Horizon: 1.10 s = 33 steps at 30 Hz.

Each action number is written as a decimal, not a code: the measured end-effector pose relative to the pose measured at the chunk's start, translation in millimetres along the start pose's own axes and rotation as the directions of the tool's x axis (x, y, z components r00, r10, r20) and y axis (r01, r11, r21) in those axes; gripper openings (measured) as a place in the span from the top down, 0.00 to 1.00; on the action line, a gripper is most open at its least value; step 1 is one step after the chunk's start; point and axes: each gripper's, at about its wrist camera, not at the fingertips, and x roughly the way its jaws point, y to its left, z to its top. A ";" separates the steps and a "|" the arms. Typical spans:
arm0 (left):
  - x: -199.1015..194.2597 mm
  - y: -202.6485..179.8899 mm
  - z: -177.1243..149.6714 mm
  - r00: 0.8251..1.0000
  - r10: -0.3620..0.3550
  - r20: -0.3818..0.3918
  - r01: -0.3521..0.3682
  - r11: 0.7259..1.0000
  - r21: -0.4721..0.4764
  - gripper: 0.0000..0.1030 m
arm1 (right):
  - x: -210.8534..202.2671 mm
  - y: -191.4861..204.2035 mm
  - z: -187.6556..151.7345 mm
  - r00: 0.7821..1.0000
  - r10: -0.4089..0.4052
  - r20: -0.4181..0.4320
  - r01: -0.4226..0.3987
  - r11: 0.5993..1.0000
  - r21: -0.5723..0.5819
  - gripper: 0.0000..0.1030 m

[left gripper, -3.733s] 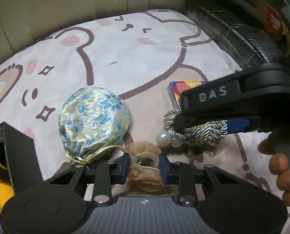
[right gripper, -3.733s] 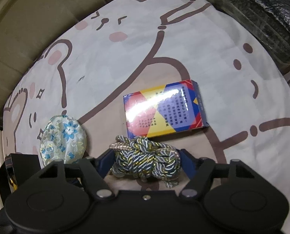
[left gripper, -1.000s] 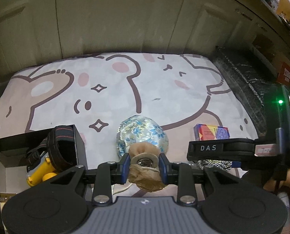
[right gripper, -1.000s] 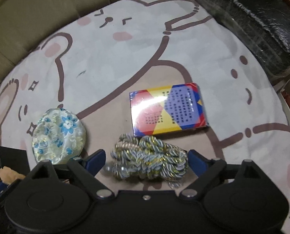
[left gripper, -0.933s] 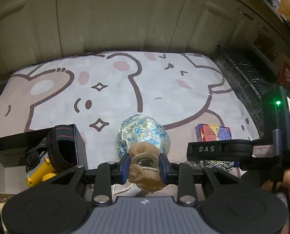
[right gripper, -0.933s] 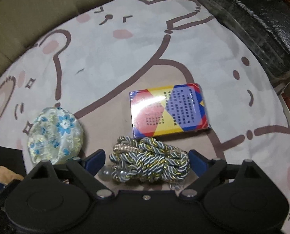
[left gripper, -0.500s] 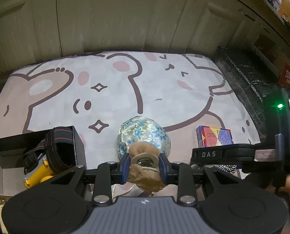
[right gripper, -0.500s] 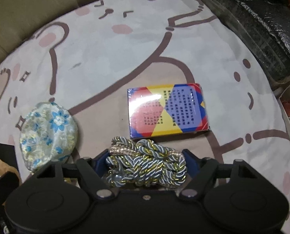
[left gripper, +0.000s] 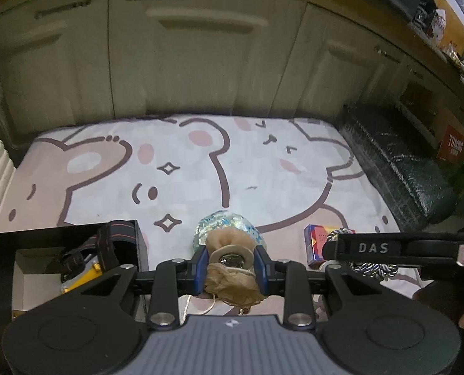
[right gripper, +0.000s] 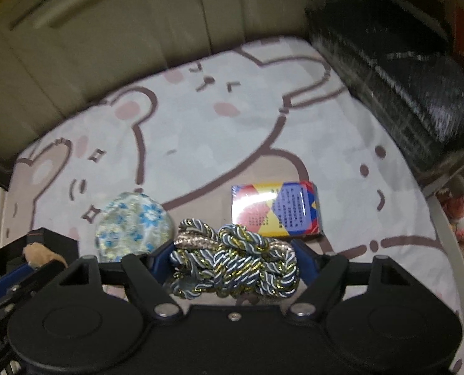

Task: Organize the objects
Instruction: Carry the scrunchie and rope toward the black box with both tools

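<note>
Both grippers have lifted off the blanket (left gripper: 200, 168) since earlier, left gripper (left gripper: 230, 267) pinched narrow on the tan flower clip (left gripper: 232, 268), right gripper (right gripper: 232, 265) clamped wider around the rope bundle (right gripper: 235, 262), open blanket ahead.

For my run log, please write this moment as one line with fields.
left gripper: shut on tan fabric flower | right gripper: shut on braided cord bundle | floral pouch, colourful box: on bear-print mat

Both wrist cams look down close; share bear-print mat (left gripper: 200, 168).
</note>
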 end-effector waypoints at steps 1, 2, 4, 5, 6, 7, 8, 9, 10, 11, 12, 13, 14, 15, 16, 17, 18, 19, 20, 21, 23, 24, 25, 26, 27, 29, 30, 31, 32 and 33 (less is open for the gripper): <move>-3.6 0.5 -0.2 1.000 0.001 0.007 -0.001 1.000 -0.002 0.68 | -5.5 0.9 0.2 1.000 0.007 0.011 -0.007 1.000 -0.005 0.25; -7.2 1.1 -0.4 1.000 0.002 0.013 -0.002 1.000 -0.004 0.68 | -11.5 2.3 -0.2 1.000 0.013 0.024 -0.013 1.000 -0.010 0.25; -15.3 3.4 -1.0 1.000 0.006 0.028 -0.006 1.000 -0.010 0.68 | -23.5 5.0 -2.1 0.998 0.025 0.049 -0.024 0.999 -0.021 0.25; -18.9 4.6 -1.4 0.999 0.008 0.035 -0.007 1.000 -0.012 0.68 | -28.2 6.1 -2.7 0.998 0.030 0.060 -0.028 0.999 -0.025 0.25; -23.0 5.7 -1.8 0.999 0.010 0.041 -0.009 1.000 -0.015 0.68 | -32.6 7.4 -3.5 0.997 0.034 0.069 -0.032 0.999 -0.030 0.25; -27.0 7.0 -2.1 0.999 0.013 0.048 -0.012 1.000 -0.018 0.68 | -37.1 9.0 -4.2 0.996 0.040 0.077 -0.037 0.999 -0.035 0.25; -30.7 8.0 -2.7 0.998 0.014 0.054 -0.013 1.000 -0.019 0.68 | -40.7 10.3 -5.3 0.996 0.045 0.081 -0.042 0.998 -0.040 0.25; -34.4 9.5 -3.2 0.998 0.017 0.060 -0.016 1.000 -0.021 0.68 | -44.5 12.4 -6.3 0.995 0.050 0.087 -0.047 0.998 -0.045 0.25; -38.3 10.8 -3.7 0.998 0.021 0.066 -0.019 1.000 -0.021 0.68 | -47.8 14.3 -7.7 0.994 0.054 0.093 -0.049 0.997 -0.052 0.25; -42.1 12.8 -4.2 0.997 0.025 0.072 -0.023 0.999 -0.023 0.68 | -51.1 16.8 -8.8 0.993 0.057 0.099 -0.051 0.997 -0.060 0.25; -45.7 15.1 -4.8 0.997 0.028 0.076 -0.026 0.999 -0.026 0.68 | -54.0 19.4 -9.9 0.993 0.059 0.105 -0.052 0.996 -0.069 0.25; -48.8 17.5 -5.2 0.996 0.030 0.081 -0.028 0.999 -0.030 0.68 | -57.0 22.3 -11.4 0.992 0.062 0.110 -0.054 0.995 -0.078 0.25; -51.8 20.0 -5.8 0.996 0.034 0.085 -0.031 0.999 -0.035 0.68 | -59.7 25.2 -13.1 0.991 0.067 0.114 -0.057 0.995 -0.087 0.25; -55.3 23.3 -6.7 0.995 0.038 0.090 -0.034 0.999 -0.040 0.68 | -62.3 28.7 -14.5 0.991 0.072 0.117 -0.061 0.994 -0.096 0.25; -58.3 26.3 -7.4 0.995 0.041 0.093 -0.037 0.998 -0.045 0.68 | -65.0 32.1 -16.1 0.990 0.076 0.119 -0.064 0.993 -0.101 0.25; -61.4 29.8 -8.2 0.994 0.046 0.096 -0.041 0.998 -0.051 0.68 | -66.8 35.1 -17.3 0.989 0.081 0.121 -0.068 0.992 -0.107 0.25; -64.4 32.9 -9.2 0.994 0.051 0.099 -0.045 0.997 -0.056 0.68 | -68.1 38.3 -18.6 0.989 0.085 0.122 -0.072 0.991 -0.113 0.25; -66.9 36.0 -10.3 0.993 0.055 0.102 -0.049 0.997 -0.060 0.68 | -69.4 41.6 -19.9 0.988 0.090 0.123 -0.075 0.990 -0.117 0.25; -69.2 39.2 -11.2 0.993 0.058 0.103 -0.052 0.997 -0.064 0.68 | -70.1 44.9 -21.0 0.988 0.095 0.122 -0.080 0.989 -0.122 0.25; -71.8 43.4 -12.3 0.993 0.062 0.105 -0.055 0.996 -0.068 0.68 | -70.5 48.1 -21.8 0.988 0.098 0.120 -0.083 0.988 -0.127 0.25; -76.1 50.1 -13.9 0.992 0.068 0.108 -0.060 0.995 -0.075 0.68 | -71.0 54.7 -23.8 0.987 0.104 0.120 -0.087 0.987 -0.137 0.24; -78.1 53.5 -14.3 0.991 0.073 0.110 -0.064 0.995 -0.080 0.68 | -71.3 57.8 -24.6 0.987 0.108 0.119 -0.091 0.986 -0.142 0.25; -80.0 57.5 -14.8 0.991 0.077 0.113 -0.068 0.994 -0.085 0.68 | -71.3 60.9 -25.1 0.987 0.112 0.119 -0.094 0.985 -0.146 0.25; -81.9 60.9 -15.3 0.990 0.080 0.115 -0.069 0.993 -0.090 0.68 | -71.7 64.2 -26.0 0.986 0.116 0.119 -0.098 0.984 -0.150 0.25; -84.0 64.9 -15.7 0.990 0.083 0.118 -0.071 0.993 -0.097 0.68 | -71.8 67.8 -26.9 0.986 0.121 0.119 -0.101 0.983 -0.156 0.24; -87.3 70.8 -16.5 0.988 0.089 0.122 -0.076 0.992 -0.105 0.68 | -71.9 73.6 -28.5 0.985 0.127 0.117 -0.107 0.980 -0.166 0.25; -89.6 74.6 -17.0 0.988 0.093 0.125 -0.079 0.991 -0.111 0.68 | -71.8 77.1 -29.3 0.985 0.131 0.116 -0.110 0.979 -0.172 0.25; -90.9 77.6 -17.1 0.987 0.098 0.128 -0.083 0.990 -0.116 0.68 | -71.9 80.3 -30.1 0.984 0.134 0.116 -0.113 0.978 -0.177 0.25; -92.3 81.4 -17.6 0.986 0.102 0.130 -0.086 0.989 -0.121 0.68 | -71.8 83.2 -30.7 0.984 0.138 0.115 -0.116 0.977 -0.181 0.24; -93.7 85.0 -18.0 0.986 0.106 0.132 -0.089 0.988 -0.127 0.68 | -71.9 86.2 -31.1 0.983 0.145 0.116 -0.122 0.975 -0.184 0.24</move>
